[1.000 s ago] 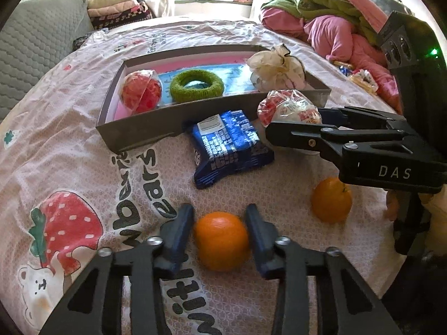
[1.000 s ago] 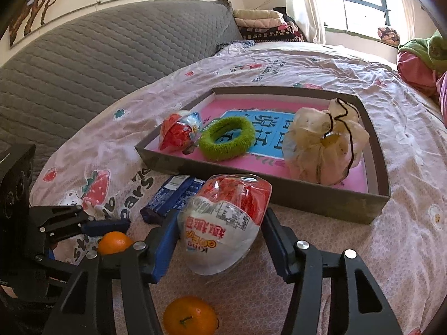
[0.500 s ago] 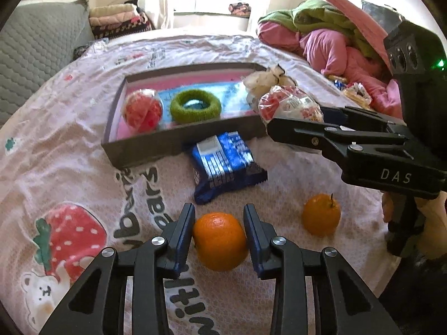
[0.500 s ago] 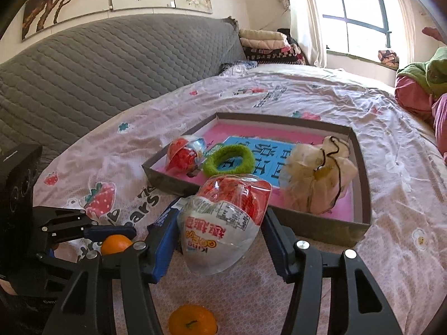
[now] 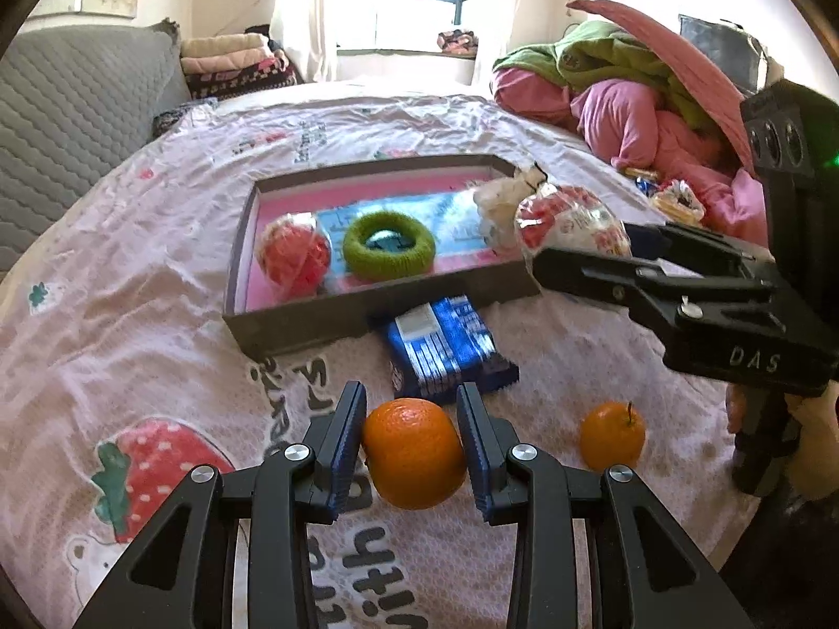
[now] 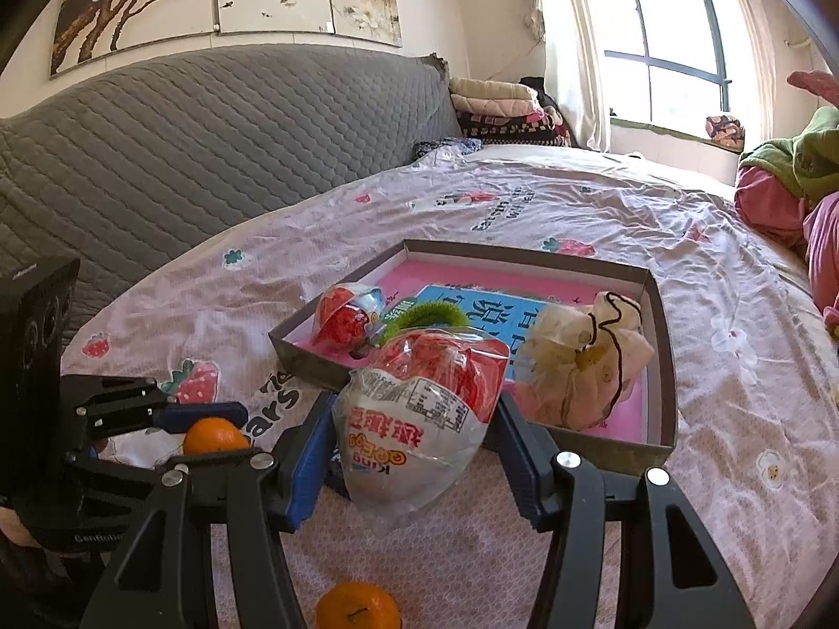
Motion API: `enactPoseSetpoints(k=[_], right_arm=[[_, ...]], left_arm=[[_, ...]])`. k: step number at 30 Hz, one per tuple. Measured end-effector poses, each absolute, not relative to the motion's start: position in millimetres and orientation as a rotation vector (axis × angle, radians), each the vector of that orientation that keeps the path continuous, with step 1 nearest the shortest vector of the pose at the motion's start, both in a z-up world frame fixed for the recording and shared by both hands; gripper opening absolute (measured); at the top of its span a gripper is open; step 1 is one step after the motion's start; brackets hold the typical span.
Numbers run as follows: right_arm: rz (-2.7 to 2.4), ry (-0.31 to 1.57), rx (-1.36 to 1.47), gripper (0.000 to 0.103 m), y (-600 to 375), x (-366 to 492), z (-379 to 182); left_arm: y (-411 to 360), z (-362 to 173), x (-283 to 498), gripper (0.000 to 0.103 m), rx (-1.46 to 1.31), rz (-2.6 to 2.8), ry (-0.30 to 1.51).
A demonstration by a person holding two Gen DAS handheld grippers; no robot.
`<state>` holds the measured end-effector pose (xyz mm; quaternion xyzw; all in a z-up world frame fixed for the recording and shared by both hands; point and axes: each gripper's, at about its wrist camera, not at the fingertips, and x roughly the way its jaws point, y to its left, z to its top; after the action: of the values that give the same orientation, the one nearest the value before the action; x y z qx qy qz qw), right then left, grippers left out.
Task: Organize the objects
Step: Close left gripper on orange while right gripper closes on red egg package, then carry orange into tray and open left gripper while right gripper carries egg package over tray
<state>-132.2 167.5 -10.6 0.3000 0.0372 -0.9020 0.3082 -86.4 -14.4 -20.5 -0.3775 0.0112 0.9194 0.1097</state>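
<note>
— So, how is the left gripper (image 5: 411, 437) set?

— It is closed on an orange (image 5: 413, 453), which is pinched between the two blue-lined pads and held above the printed bedsheet (image 5: 131, 325). The same grip is seen from the right wrist view, low at the left edge, with the orange (image 6: 215, 436) between the fingers.

— And the right gripper (image 6: 414, 435)?

— A wrapped egg-shaped toy (image 6: 419, 409), white below and red above, is clamped between its pads and carried in the air, near the front wall of the tray (image 6: 663, 393). From the left wrist view the toy (image 5: 571, 228) is seen over the tray's right front corner, at the tip of the right gripper (image 5: 577, 257).

— What is found beyond the grippers?

— A blue snack packet (image 5: 445, 348) is laid on the sheet just past the held orange, with its far end against the front wall of the tray (image 5: 314, 322). A second orange (image 5: 612, 436) with a short stem is resting on the sheet to the right, apart from the packet.

— And inside the tray?

— A red wrapped ball (image 5: 293, 259) is placed at the left, a green ring (image 5: 388, 246) just beside it, and a cream gauze pouch (image 6: 582, 372) tied with dark cord toward the right. Whether the ball and ring are touching cannot be told.

— Anything farther out?

— A grey quilted headboard (image 6: 210, 157) is seen along one side, and a pile of pink and green bedding (image 5: 629, 94) along the other.
</note>
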Motion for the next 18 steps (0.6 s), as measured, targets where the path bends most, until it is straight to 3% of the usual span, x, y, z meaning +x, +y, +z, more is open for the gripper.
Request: enactPoseSetpoints(k=[18], right_arm=[[-2.437,0.091,0.731,0.059,176,-147,2]], left_arm=[[-7,11,-128,0.037,-0.993,2.742,0.074]])
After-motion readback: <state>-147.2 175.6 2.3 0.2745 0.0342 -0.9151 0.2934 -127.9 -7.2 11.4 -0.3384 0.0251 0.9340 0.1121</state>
